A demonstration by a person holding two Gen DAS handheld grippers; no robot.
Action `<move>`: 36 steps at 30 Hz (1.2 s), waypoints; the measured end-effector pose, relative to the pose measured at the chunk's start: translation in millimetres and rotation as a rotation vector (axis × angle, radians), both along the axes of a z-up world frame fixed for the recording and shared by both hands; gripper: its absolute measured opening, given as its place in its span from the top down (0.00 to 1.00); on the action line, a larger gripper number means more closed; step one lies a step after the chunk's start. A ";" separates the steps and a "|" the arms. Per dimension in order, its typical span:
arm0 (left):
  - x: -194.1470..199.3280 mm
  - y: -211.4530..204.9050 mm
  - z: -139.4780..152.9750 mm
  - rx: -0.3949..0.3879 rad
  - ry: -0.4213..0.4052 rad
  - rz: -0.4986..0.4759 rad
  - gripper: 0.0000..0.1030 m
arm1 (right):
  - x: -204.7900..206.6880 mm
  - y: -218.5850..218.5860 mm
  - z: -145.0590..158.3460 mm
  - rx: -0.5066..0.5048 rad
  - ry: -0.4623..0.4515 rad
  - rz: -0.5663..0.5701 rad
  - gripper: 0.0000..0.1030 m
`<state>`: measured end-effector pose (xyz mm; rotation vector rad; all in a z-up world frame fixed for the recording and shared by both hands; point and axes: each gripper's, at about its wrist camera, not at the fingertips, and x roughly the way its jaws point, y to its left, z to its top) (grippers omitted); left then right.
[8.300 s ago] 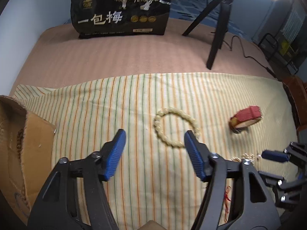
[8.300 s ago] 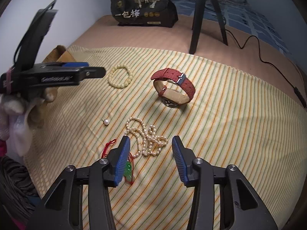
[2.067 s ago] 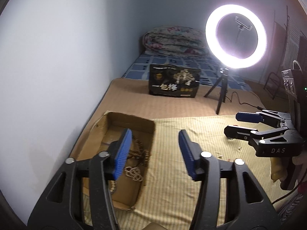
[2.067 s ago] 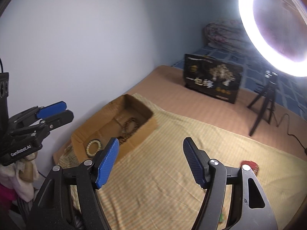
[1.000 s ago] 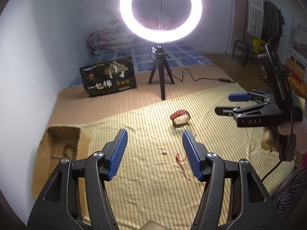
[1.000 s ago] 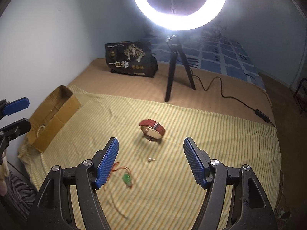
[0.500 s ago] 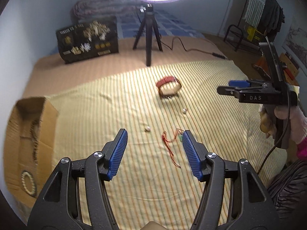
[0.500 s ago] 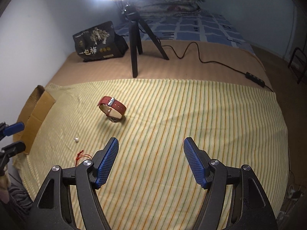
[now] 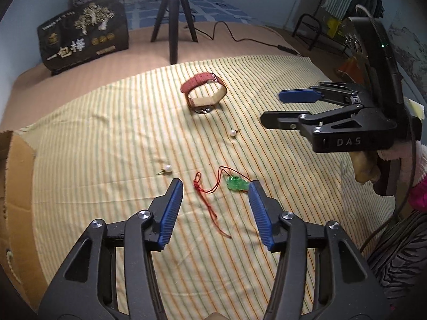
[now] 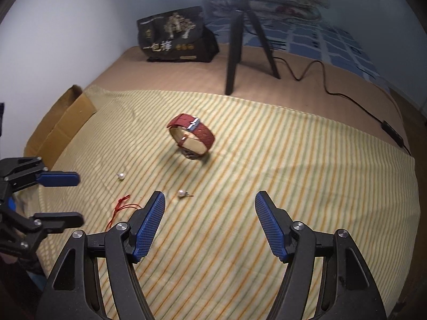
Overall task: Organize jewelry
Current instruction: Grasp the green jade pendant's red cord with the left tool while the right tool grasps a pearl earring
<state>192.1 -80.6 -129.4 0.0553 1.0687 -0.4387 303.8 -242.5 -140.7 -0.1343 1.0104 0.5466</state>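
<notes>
Left gripper (image 9: pixel 216 186) fingers closing, nothing pinched, over red-cord pendant (image 9: pixel 236 184); right gripper (image 10: pixel 209 200) fingers spread; cardboard box (image 9: pixel 16 186) at cloth edge.

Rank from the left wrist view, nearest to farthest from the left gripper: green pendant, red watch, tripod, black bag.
Left gripper, fingers closing with nothing between them yet:
1. green pendant, just inside the right-hand finger, on its red cord
2. red watch, mid-cloth, straight ahead
3. tripod and black bag, both at the back beyond the cloth; too close to call
</notes>
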 end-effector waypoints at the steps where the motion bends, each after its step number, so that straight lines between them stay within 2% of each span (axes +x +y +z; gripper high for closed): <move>1: 2.1 -1.3 -3.1 -0.003 0.009 -0.006 0.55 | -0.1 3.1 -1.6 -0.001 0.001 0.018 0.42; 4: 7.6 -6.5 -12.8 0.002 0.023 -0.017 0.58 | 0.7 11.0 -9.6 -0.016 0.022 0.060 0.55; 5: 9.1 -7.4 -15.5 0.000 0.027 -0.020 0.61 | 0.8 13.5 -12.4 -0.018 0.027 0.071 0.56; 9: 13.9 -12.2 -26.0 0.008 0.039 -0.038 0.62 | -0.2 22.9 -21.2 -0.026 0.040 0.111 0.64; 13: 18.7 -15.3 -37.0 0.021 0.057 -0.044 0.66 | 0.1 29.3 -25.1 -0.028 0.042 0.135 0.65; 16: 22.6 -16.3 -42.9 0.023 0.072 -0.050 0.73 | 1.3 34.3 -29.0 -0.045 0.039 0.143 0.66; 18: 23.5 -17.0 -44.6 0.026 0.071 -0.055 0.73 | 3.2 37.5 -31.9 -0.055 0.039 0.150 0.69; 24: 29.6 -19.8 -50.1 0.037 0.076 -0.058 0.90 | 5.9 46.7 -39.5 -0.103 0.030 0.163 0.70; 26: 32.3 -19.1 -52.7 0.038 0.080 -0.055 0.93 | 5.2 49.5 -41.3 -0.120 0.026 0.165 0.72; 28: 33.7 -17.8 -53.2 0.036 0.081 -0.054 0.94 | 4.0 50.0 -42.0 -0.128 0.023 0.169 0.82; 30: 34.7 -16.9 -52.9 0.038 0.076 -0.053 0.97 | 3.7 48.5 -42.0 -0.126 0.024 0.168 0.87; 36: 33.0 -10.5 -46.0 0.029 0.060 -0.046 1.00 | 2.9 47.8 -40.5 -0.125 0.020 0.166 0.88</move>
